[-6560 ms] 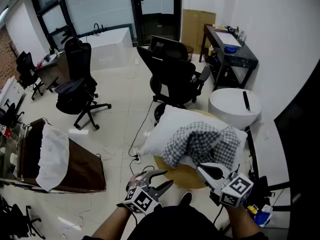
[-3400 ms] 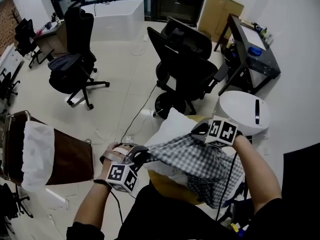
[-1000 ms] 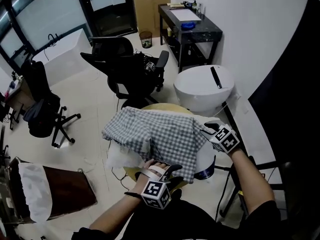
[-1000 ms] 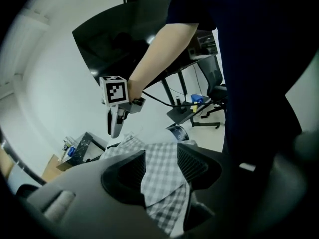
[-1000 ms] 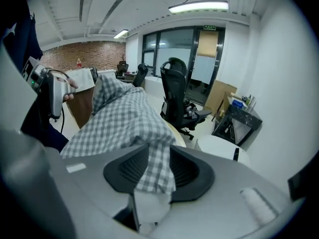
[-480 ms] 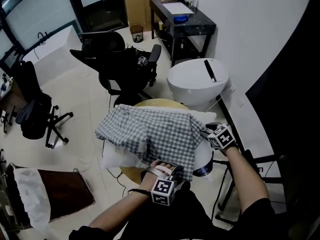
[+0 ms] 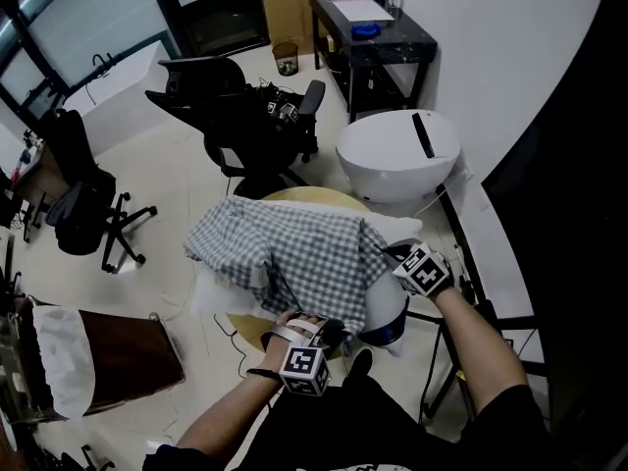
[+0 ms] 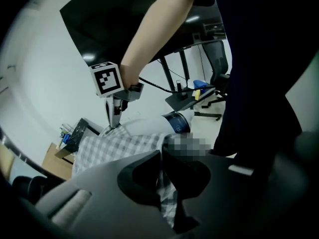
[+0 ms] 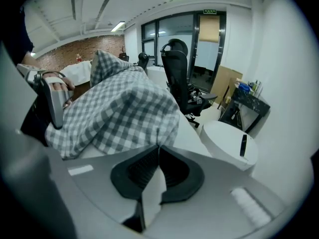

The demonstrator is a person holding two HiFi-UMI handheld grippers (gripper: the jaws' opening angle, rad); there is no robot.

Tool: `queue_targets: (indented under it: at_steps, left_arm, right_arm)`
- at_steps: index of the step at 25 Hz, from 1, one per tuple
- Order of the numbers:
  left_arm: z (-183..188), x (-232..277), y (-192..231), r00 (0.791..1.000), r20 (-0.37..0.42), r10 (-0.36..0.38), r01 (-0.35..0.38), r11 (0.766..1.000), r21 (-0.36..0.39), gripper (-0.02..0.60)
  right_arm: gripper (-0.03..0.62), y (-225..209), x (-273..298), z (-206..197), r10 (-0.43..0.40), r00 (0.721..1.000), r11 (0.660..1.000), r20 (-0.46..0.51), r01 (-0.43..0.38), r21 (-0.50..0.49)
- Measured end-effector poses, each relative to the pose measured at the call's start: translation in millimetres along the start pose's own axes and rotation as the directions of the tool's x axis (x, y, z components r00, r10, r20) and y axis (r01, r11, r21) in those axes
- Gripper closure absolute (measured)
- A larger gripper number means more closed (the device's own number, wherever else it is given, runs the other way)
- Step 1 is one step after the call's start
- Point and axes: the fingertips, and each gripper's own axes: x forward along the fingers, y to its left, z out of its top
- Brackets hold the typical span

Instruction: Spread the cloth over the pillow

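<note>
A blue-and-white checked cloth [image 7: 294, 248] lies draped over a white pillow [image 7: 218, 297] on a round wooden table [image 7: 304, 196]. My left gripper [image 7: 314, 324] is at the cloth's near edge. Its jaws have just been closing, and in the left gripper view that gripper [image 8: 162, 153] is shut with checked cloth [image 8: 167, 200] pinched between the jaws. My right gripper [image 7: 391, 253] is at the cloth's right edge. Its jaws have also just been closing, and in the right gripper view the tips [image 9: 158, 146] meet on the cloth's hem [image 9: 124, 118], with bare pillow [image 9: 192, 136] below.
A white round stool [image 7: 397, 155] stands just behind the table. Black office chairs [image 7: 235, 106] and a black desk [image 7: 378, 32] are farther back. A brown cart with a white cloth [image 7: 59, 361] stands on the floor at the left. A blue-banded object [image 7: 391, 324] sits under the pillow's right end.
Seconds ago the cloth lay bunched on the pillow; it is now spread across it. Over the last second both grippers have come down at the cloth's near and right edges.
</note>
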Motion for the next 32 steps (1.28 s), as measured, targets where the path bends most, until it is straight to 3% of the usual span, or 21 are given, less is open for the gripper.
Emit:
queue_targets:
  at_steps: [2, 5, 10, 17, 26, 32]
  left_arm:
    - [11, -14, 12, 0.999, 0.026, 0.043, -0.042, 0.998, -0.054, 0.581]
    - [28, -31, 23, 0.996, 0.048, 0.079, -0.076, 0.994, -0.076, 0.581]
    - [64, -44, 33, 0.990, 0.086, 0.112, -0.105, 0.991, -0.083, 0.581]
    - [113, -39, 34, 0.984, 0.137, 0.111, -0.104, 0.993, -0.058, 0.581]
    - [144, 5, 13, 0.987, 0.160, 0.033, -0.034, 0.999, 0.004, 0.581]
    - [120, 51, -12, 0.992, 0.088, -0.089, 0.091, 0.996, -0.018, 0.581]
  right_arm:
    - [0.577, -10, -8, 3, -0.017, 1.000, 1.000, 0.011, 0.017, -0.025]
    - [0.577, -33, -19, 8, -0.069, 0.997, 0.997, 0.027, 0.070, -0.041]
    - [0.577, -82, -40, 10, -0.165, 0.985, 0.986, 0.040, 0.166, -0.029]
    - [0.576, -122, -52, 18, -0.201, 0.979, 0.974, 0.024, 0.203, -0.097]
    - [0.572, -135, -49, -1, -0.240, 0.968, 0.947, -0.069, 0.218, -0.236]
    - [0.572, -134, -21, -30, -0.234, 0.965, 0.946, -0.119, 0.197, -0.259]
